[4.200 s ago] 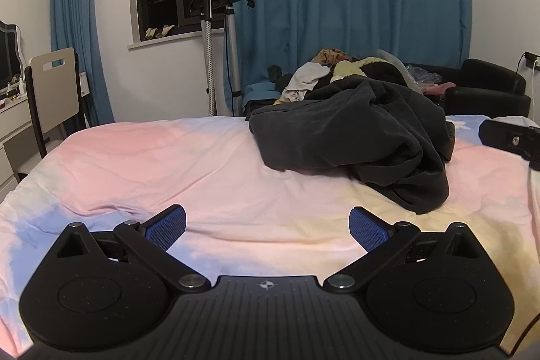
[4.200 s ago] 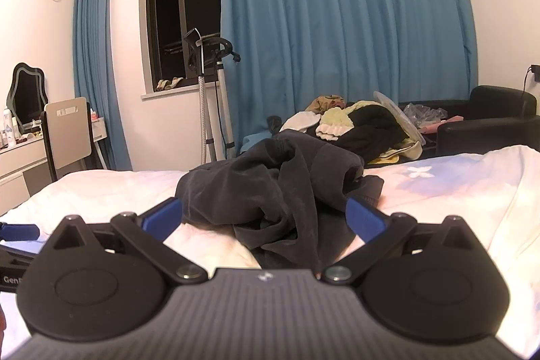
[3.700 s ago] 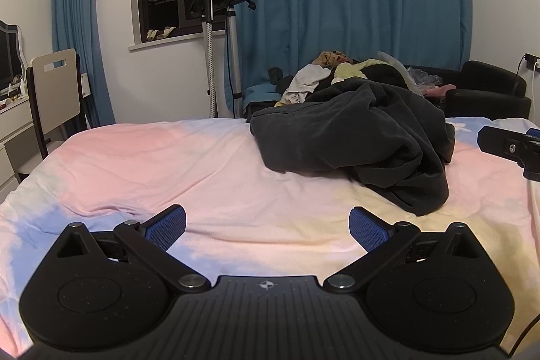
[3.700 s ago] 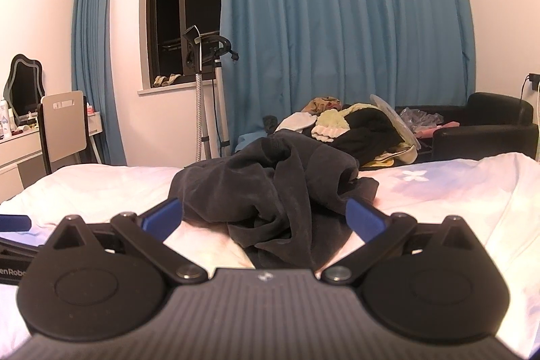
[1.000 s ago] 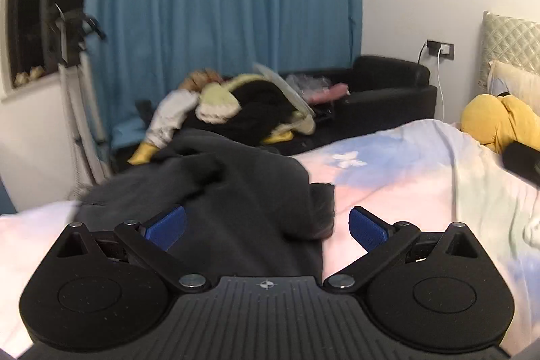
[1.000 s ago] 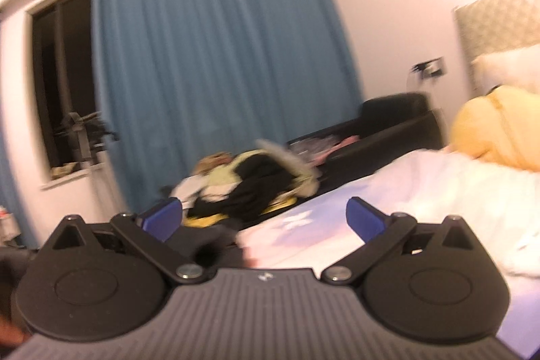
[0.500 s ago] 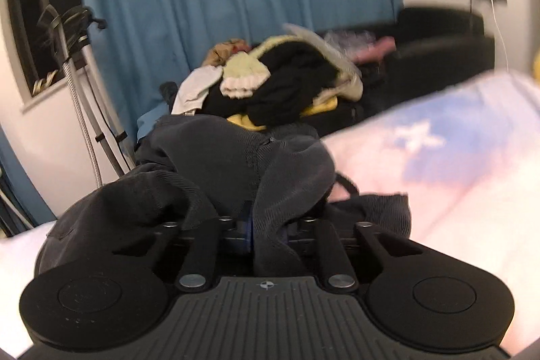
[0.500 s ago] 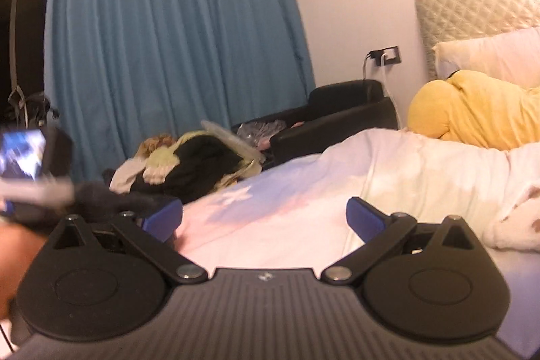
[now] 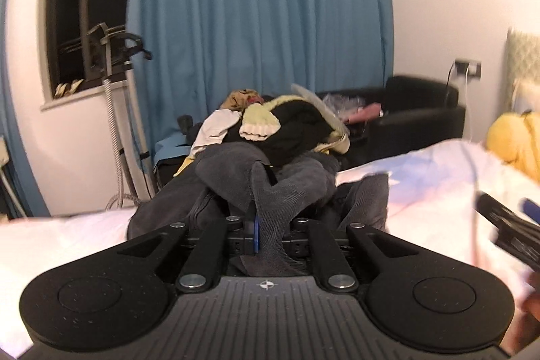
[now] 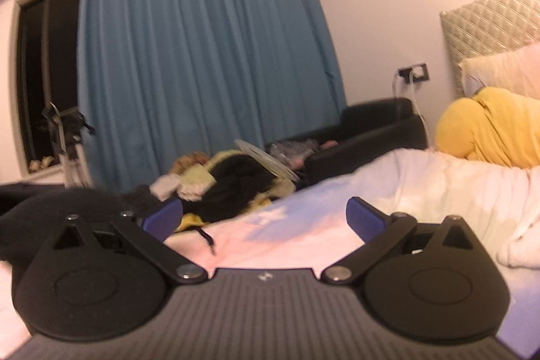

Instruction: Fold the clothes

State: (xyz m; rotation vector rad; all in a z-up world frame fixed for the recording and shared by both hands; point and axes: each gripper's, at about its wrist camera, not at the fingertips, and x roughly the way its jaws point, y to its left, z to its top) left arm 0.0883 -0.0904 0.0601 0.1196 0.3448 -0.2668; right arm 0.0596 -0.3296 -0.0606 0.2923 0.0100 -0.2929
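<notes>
- Where a second ago they were gaping, the left tongs (image 9: 266,235) are now clamping the dark garment (image 9: 270,188).
- Right tongs (image 10: 265,220) are standing apart, seemingly empty, over the pastel bed (image 10: 303,235); blue curtain (image 10: 202,56) is hanging behind.

The left gripper (image 9: 268,238) has a matte black body with two round speckled discs, a ribbed grey centre plate bearing a small white crosshair mark, silver screws at the linkage pivots, and blue pads (image 9: 256,233). The right gripper (image 10: 265,216) has the same build: black linkage arms, silver screws, ribbed plate, and blue pads (image 10: 364,215).
</notes>
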